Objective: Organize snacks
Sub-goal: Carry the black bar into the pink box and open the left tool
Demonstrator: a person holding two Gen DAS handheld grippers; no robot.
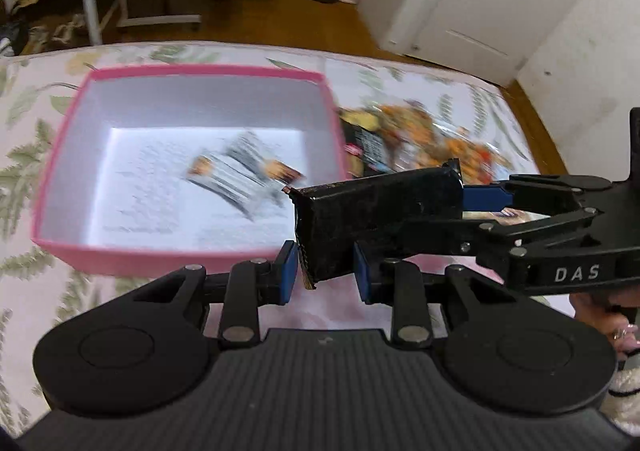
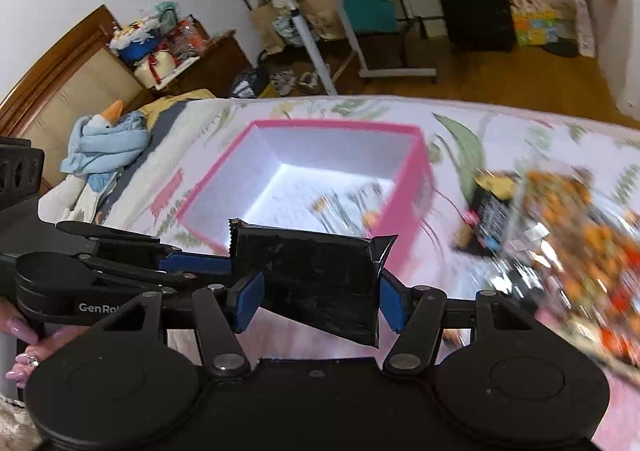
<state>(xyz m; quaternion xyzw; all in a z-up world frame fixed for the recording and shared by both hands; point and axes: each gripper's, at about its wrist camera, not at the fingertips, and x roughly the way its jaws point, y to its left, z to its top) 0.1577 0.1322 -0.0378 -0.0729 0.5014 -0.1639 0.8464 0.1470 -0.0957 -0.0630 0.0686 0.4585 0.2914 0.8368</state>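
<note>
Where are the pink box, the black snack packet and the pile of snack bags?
pink box [image 1: 208,71], left wrist view, on its far rim.
black snack packet [image 2: 316,279], right wrist view, on the middle of the wrapper.
pile of snack bags [image 2: 580,235], right wrist view, on the blurred orange bag.

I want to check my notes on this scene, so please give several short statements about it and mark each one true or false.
1. The black packet sits between the left gripper's pads. True.
2. The pink box is empty. False: a snack packet lies inside.
3. The box stands on the wooden floor. False: it stands on a floral bedcover.
4. More snacks lie outside the box, beside it. True.
</note>
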